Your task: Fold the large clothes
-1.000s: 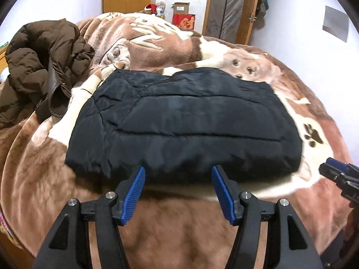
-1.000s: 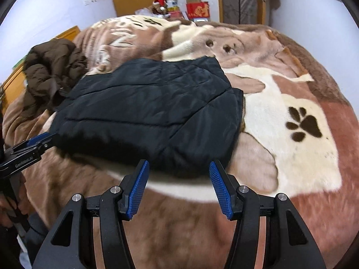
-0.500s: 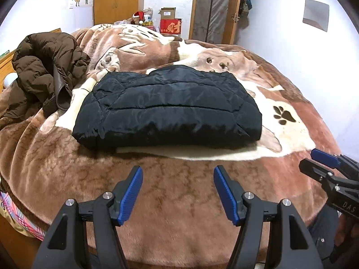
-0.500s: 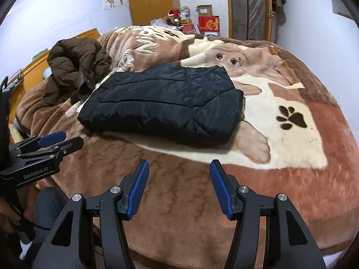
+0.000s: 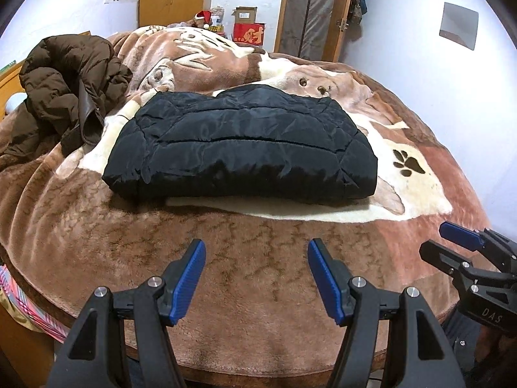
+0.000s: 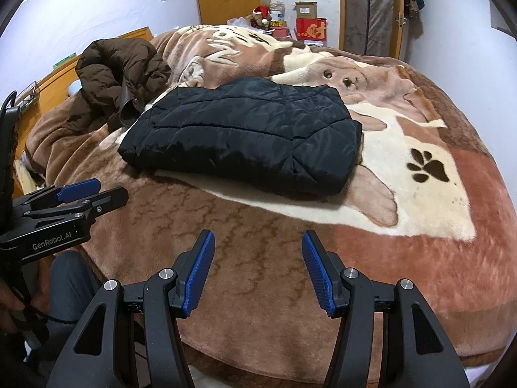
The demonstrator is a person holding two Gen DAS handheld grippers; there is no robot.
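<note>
One folded black jacket [image 5: 242,148] lies on the bed, ahead of both hand-held grippers.
Bare brown blanket [image 5: 252,258] separates its near edge from the left hand-held gripper [image 5: 255,278] and right hand-held gripper [image 6: 257,271], each with jaws apart and empty; one brown coat [image 5: 64,80] lies crumpled far left.

A folded black jacket [image 6: 245,135] lies on the blanket [image 6: 404,252]; the empty right gripper [image 6: 257,270] hangs apart, apparently just above the blanket.
</note>
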